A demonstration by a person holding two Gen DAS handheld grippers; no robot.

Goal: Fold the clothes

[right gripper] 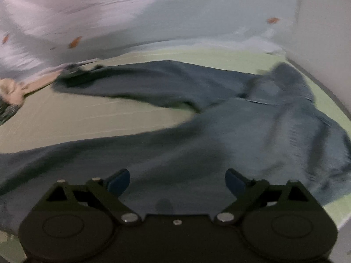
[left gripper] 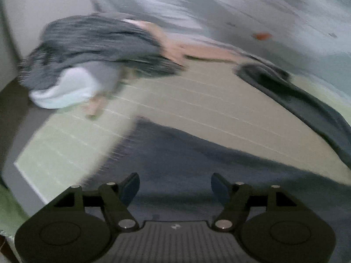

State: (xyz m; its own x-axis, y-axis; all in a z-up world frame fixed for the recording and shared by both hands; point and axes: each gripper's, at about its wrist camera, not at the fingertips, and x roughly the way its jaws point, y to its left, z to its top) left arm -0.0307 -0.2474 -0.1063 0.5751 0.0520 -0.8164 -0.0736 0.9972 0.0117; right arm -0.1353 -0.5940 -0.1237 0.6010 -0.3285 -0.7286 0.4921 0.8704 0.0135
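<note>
Clothes pile point(left gripper: 87, 50): at the far left of the left wrist view, a blurred heap of grey striped cloth with white and pink pieces under it, lying on the green mat point(left gripper: 65, 144).
Left gripper point(left gripper: 175, 186): released, blue-padded fingers spread apart with nothing between them, poised over the dark blue garment point(left gripper: 197, 157).
Dark blue garment: spread across the mat; one sleeve point(left gripper: 302, 100) runs out to the right in the left wrist view.
Right gripper point(right gripper: 177, 182): also released, fingers wide, hanging above the garment's point(right gripper: 219, 144) body; contact with the cloth cannot be told.
Sleeve in the right view point(right gripper: 142, 81): stretches leftward toward the pink cloth point(right gripper: 26, 85).
Pale sheet point(right gripper: 109, 17): behind the mat, light fabric with small orange marks, smeared by motion.
Wall point(right gripper: 324, 43): pale, at the far right.
</note>
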